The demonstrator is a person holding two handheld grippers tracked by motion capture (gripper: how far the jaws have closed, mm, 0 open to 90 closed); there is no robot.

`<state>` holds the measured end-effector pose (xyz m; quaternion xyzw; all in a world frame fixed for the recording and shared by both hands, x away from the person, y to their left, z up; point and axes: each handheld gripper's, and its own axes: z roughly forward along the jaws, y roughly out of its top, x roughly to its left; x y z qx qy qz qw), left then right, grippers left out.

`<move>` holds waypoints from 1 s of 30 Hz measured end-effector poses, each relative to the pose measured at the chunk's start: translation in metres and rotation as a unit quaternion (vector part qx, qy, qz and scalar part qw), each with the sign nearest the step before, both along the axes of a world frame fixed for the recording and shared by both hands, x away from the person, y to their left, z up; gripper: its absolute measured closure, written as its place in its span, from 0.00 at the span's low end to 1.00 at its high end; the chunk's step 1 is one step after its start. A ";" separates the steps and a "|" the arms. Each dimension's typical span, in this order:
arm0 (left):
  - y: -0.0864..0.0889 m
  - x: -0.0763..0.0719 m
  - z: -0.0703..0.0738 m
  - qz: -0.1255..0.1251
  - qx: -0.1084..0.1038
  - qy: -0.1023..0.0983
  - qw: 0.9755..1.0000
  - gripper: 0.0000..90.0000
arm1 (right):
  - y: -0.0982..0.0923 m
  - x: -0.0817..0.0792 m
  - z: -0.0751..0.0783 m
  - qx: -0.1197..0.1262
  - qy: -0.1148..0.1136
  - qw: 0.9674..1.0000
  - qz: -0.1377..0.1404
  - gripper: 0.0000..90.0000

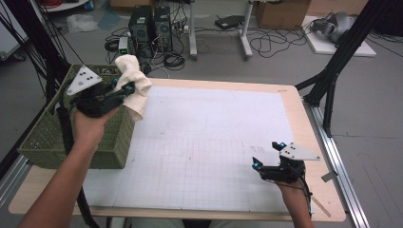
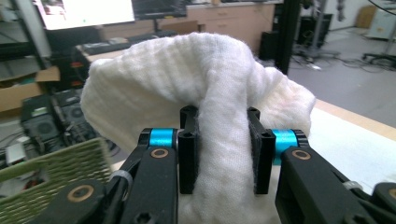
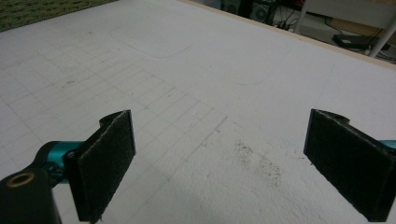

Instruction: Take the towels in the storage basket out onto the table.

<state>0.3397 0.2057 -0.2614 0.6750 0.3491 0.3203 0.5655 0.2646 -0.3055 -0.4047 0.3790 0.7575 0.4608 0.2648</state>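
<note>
Towel (image 1: pixel 133 83) is pinched in the left gripper (image 1: pixel 124 89), up beside the green basket (image 1: pixel 43 137), not dropped in yet; right gripper (image 1: pixel 267 154) idles wide open.

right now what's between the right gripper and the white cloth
Only bare white gridded mat, in the high view. The cloth hangs clamped in the left gripper by the green basket; the right gripper stands open.

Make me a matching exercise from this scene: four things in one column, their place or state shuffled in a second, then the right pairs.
1. white cloth
2. green basket
3. right gripper
4. left gripper

a. jaws wide apart, nothing between them
b. at the table's left edge
c. pinched between two jaws
d. raised beside the basket, clamped shut

Pairs: 1-c, 2-b, 3-a, 4-d
</note>
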 end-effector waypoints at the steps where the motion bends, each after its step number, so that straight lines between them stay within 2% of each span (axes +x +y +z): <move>1: -0.005 0.000 -0.002 -0.007 0.000 0.002 1.000 0.79 | 0.000 0.000 0.000 0.002 0.001 1.000 0.000 0.09; 9: -0.047 0.002 -0.019 -0.052 0.017 0.019 0.998 0.79 | 0.000 -0.001 0.000 0.003 0.001 1.000 0.000 0.09; 16: -0.079 0.005 -0.044 -0.082 0.025 0.041 0.995 0.79 | -0.001 -0.001 0.001 0.001 0.000 1.000 0.000 0.09; 22: -0.101 0.006 -0.067 -0.104 0.046 0.066 0.991 0.79 | -0.002 -0.001 0.001 0.003 0.000 1.000 -0.001 0.09; 28: -0.119 0.009 -0.098 -0.121 0.066 0.104 0.985 0.79 | -0.002 -0.001 0.001 0.002 -0.002 1.000 -0.001 0.09; 30: -0.124 0.010 -0.108 -0.121 0.072 0.113 0.984 0.78 | -0.002 -0.001 0.001 0.003 -0.002 1.000 -0.001 0.09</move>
